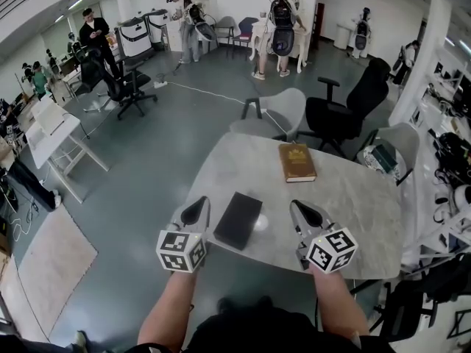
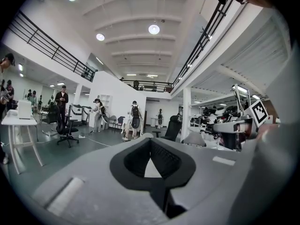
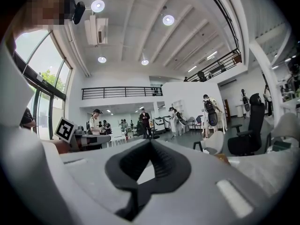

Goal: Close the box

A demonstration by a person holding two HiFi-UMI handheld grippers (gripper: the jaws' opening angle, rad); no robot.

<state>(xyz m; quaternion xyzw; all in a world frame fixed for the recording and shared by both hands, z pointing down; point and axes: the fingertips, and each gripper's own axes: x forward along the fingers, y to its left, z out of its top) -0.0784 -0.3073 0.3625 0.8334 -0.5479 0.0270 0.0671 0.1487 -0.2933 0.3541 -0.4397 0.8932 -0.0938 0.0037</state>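
Observation:
A brown box (image 1: pixel 296 162) with a gold ornament on its lid lies flat and closed on the far part of the grey table (image 1: pixel 346 197). A flat black box (image 1: pixel 238 220) lies closed near the front edge, between my two grippers. My left gripper (image 1: pixel 199 201) sits just left of the black box, shut and empty. Just right of that box, my right gripper (image 1: pixel 298 204) is also shut with nothing in it. The left gripper view shows the left gripper (image 2: pixel 151 139) raised toward the room, as is the right gripper (image 3: pixel 150 142) in its own view. A sliver of the brown box (image 3: pixel 223 159) shows there.
A grey chair (image 1: pixel 278 112) and a black office chair (image 1: pixel 347 107) stand behind the table, and another grey chair (image 1: pixel 397 147) is at its right. A white table (image 1: pixel 45 132) stands far left. Several people stand at the back of the room.

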